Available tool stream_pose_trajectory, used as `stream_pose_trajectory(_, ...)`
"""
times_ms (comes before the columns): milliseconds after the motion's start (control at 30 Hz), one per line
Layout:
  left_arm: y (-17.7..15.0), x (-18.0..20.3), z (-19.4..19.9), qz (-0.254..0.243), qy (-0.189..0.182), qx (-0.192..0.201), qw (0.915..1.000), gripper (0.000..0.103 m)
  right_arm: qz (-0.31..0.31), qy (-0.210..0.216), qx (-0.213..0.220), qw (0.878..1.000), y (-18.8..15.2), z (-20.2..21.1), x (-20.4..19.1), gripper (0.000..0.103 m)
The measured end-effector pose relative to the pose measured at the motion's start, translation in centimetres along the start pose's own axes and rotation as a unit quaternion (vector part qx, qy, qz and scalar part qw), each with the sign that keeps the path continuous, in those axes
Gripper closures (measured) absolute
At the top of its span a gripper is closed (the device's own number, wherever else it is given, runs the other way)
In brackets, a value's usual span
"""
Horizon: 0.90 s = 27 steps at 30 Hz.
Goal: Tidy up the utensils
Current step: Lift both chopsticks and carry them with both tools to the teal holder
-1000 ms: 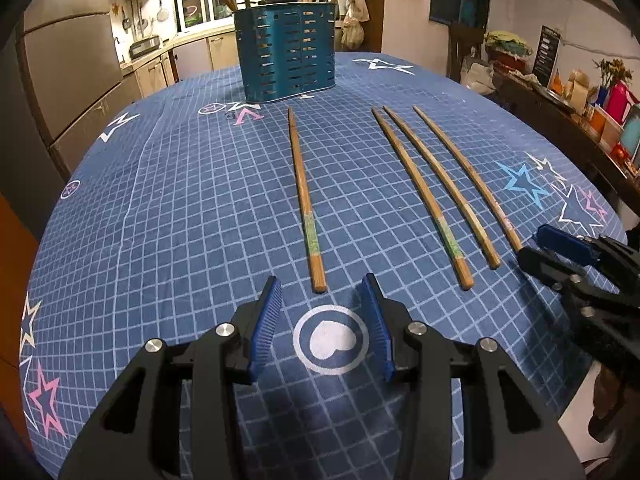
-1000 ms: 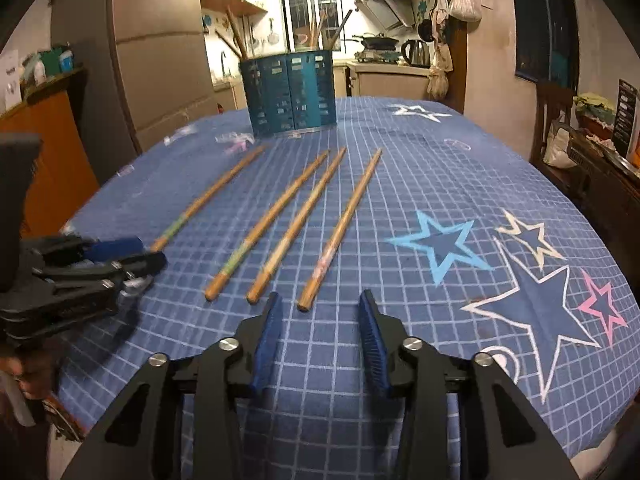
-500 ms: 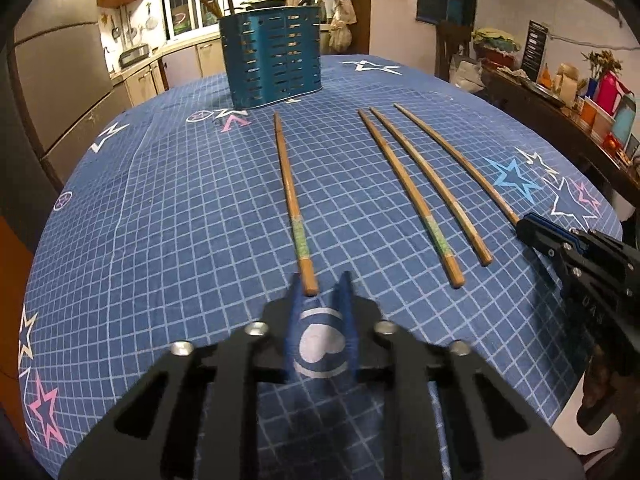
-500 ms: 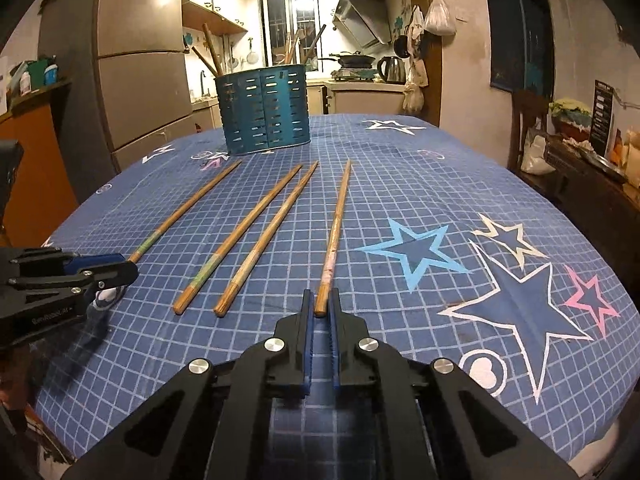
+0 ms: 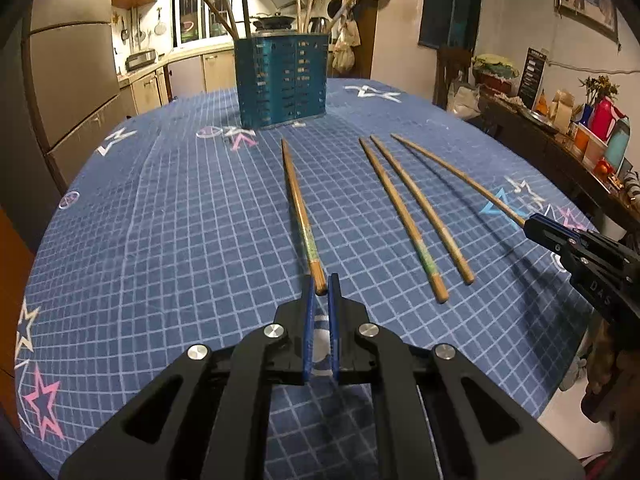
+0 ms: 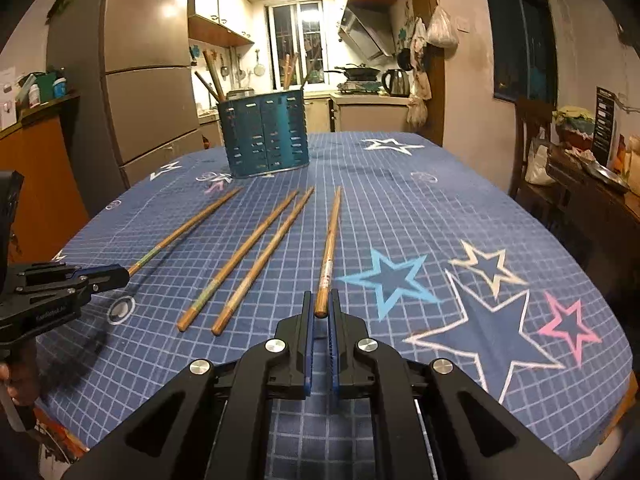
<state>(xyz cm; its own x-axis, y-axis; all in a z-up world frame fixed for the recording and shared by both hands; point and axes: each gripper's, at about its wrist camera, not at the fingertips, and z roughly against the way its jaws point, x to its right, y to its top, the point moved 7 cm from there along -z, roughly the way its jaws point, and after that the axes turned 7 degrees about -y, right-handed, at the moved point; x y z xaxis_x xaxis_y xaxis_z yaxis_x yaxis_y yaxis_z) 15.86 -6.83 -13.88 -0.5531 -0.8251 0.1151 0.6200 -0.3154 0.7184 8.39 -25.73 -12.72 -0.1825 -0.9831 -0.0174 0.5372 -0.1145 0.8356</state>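
Table spreading ahead of both claws, open cloth all round, near edge just below. Blue holder standing far ahead, past the tips of all four chopsticks. Left claw clenching near end of leftmost chopstick, stick running straight ahead toward holder. Right claw clenching near end of rightmost chopstick, likewise pointing forward. Middle pair lying between claws, ungripped.
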Motion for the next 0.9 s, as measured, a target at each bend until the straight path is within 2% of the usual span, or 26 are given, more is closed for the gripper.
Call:
stream_pose_trajectory(333,1.0,-1.1,3.2,0.021,0.010,0.036,0.9991,0.098,0.019,0.015,0.028,0.999,1.5,2.2,-0.1,0.095)
stream_pose_trajectory(467,2.0,-1.8,4.6,0.031,0.014,0.058,0.9977,0.098,0.019,0.032,0.055,0.998,3.4,3.8,0.4,0.095)
stream_pose_trajectory(700,5.2,-1.9,8.4,0.032,0.018,0.113,0.9929,0.098,0.019,0.046,0.111,0.993,7.7,6.8,1.8,0.095)
stream_pose_trajectory(900,8.5,-1.5,11.1,0.033,-0.008,0.145,0.9888,0.098,0.014,0.062,0.147,0.987,10.8,8.9,2.1,0.095)
